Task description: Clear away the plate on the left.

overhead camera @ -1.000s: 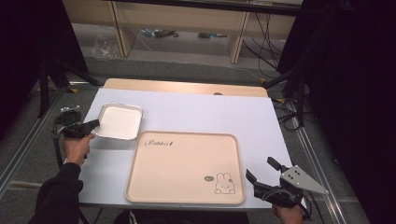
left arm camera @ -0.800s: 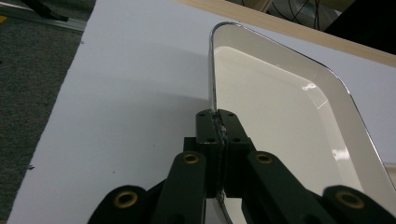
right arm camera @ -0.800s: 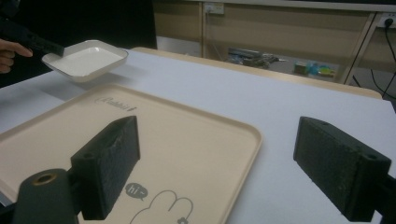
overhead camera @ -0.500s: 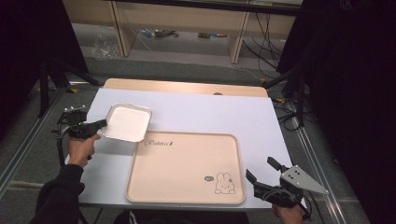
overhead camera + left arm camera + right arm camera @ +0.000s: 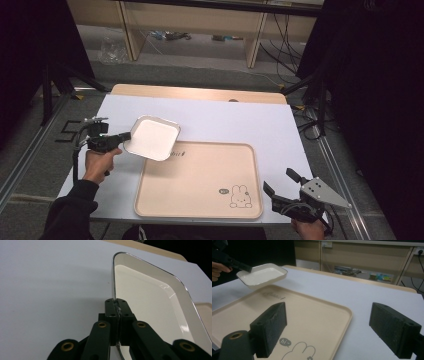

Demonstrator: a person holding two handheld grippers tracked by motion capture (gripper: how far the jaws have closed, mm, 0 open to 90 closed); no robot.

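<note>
- Left gripper [image 5: 119, 138] is clamped on the rim of the white dish [image 5: 152, 137], jaws pinched tight on the thin edge. Grabbing the lip makes sense, there's nothing else on a shallow dish to hold.
- The dish sticks out past the jaw tips, lifted off the table [image 5: 280, 125] and hanging over the near corner of the tray [image 5: 200, 180]. From the right gripper view it looks roughly level, maybe slightly tipped.
- My guess: it's headed for the tray, which is bare apart from the printed bunny, so plenty of room.
- Right gripper [image 5: 286, 187] sits wide open at the tray's other corner, holding nothing. Looks parked out of the way, jaws aimed across the tray toward the dish.
</note>
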